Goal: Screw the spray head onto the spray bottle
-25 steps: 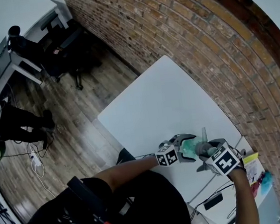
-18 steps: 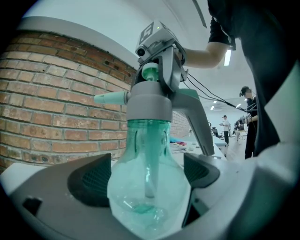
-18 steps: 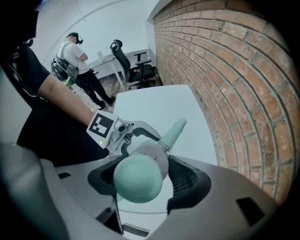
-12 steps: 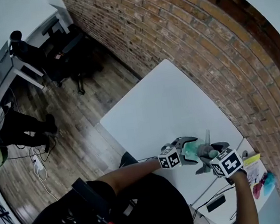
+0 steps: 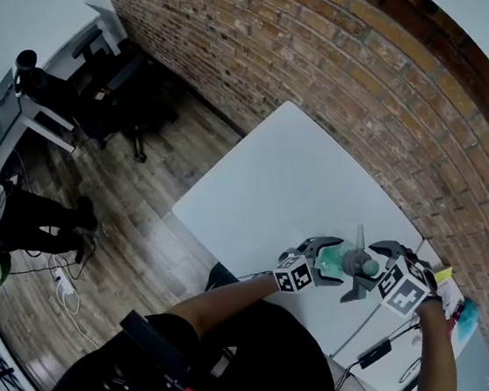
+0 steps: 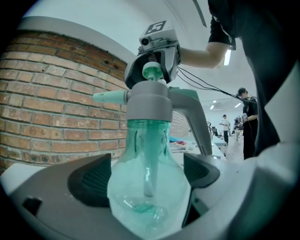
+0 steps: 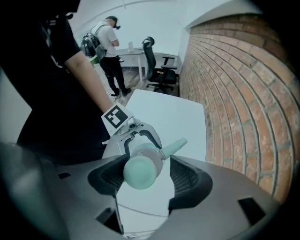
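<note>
My left claw (image 6: 145,177) stands wide and is clamped on the spray bottle (image 6: 140,201); its dark pads press the round green belly from 9 and 3 o'clock, and the bottle stands upright between them, held above the white table (image 5: 269,178). The spray head (image 6: 147,107) sits on the bottle's neck, grey collar down over the mouth; how far it is threaded on I cannot tell. In the left gripper view its nozzle (image 6: 110,97) points to 9 o'clock, its handle (image 6: 196,119) slopes down toward 4 o'clock, and the dip tube (image 6: 149,164) hangs straight down inside the clear body.

My right claw (image 7: 147,182) comes down over the head from 12 o'clock, pointing steeply downward; its jaws are spread wide and straddle the head, with the pale green knob (image 7: 139,172) between them. The knob lies against the pad at 9 o'clock; a gap shows before the pad at 3 o'clock, so this claw grips nothing. In the right gripper view the nozzle pokes out toward 2 o'clock.

In the head view both claws and the bottle sit at about 5 o'clock, at the table's near end; the brick wall (image 5: 344,72) runs along the table toward 1 o'clock.
</note>
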Demonstrator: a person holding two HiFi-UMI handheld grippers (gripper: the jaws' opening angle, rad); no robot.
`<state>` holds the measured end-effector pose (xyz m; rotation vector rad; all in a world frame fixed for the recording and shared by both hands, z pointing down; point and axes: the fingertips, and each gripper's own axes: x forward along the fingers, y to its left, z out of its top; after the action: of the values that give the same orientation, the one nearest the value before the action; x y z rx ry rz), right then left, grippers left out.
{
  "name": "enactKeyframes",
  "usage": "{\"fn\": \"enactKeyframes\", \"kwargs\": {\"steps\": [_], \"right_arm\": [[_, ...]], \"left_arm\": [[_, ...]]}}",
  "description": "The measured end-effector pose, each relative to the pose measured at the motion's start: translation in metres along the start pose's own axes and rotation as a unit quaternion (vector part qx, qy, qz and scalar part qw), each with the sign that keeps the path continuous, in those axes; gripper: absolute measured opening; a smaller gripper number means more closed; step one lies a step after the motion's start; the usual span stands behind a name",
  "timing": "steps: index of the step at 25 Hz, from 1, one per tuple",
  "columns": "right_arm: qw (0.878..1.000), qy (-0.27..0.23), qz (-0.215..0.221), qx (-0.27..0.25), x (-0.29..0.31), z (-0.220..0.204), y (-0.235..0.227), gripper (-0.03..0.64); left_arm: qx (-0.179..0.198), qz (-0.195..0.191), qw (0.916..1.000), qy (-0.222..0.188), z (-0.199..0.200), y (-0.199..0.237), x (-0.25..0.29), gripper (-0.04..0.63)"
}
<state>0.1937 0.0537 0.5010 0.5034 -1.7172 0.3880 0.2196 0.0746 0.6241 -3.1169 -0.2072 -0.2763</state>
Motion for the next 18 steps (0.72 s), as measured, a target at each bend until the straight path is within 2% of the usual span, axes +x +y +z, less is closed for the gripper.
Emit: {"fn": "enactKeyframes", "kwargs": {"steps": [4, 7, 13, 18], "right_arm": [[0.996, 0.004, 0.01, -0.083, -0.001, 0.003, 0.011, 0.27], [0.992, 0.024, -0.005, -0.128, 0.002, 0.001, 0.01, 0.27], [0.975, 0.057, -0.005, -0.213, 0.012, 0.004, 0.018, 0.268], [0.972, 0.077, 0.009, -0.22, 0.023, 0.005, 0.023, 0.268]], "left_arm": [[0.0, -0.001, 1.0, -0.001, 0.001, 0.0, 0.002, 0.479], [0.0, -0.001, 1.0, -0.001, 0.001, 0.0, 0.002, 0.479], [-0.002, 0.001, 1.0, 0.0, 0.001, 0.0, 0.001, 0.477], [-0.002, 0.0, 1.0, -0.001, 0.0, 0.0, 0.002, 0.477]]}}
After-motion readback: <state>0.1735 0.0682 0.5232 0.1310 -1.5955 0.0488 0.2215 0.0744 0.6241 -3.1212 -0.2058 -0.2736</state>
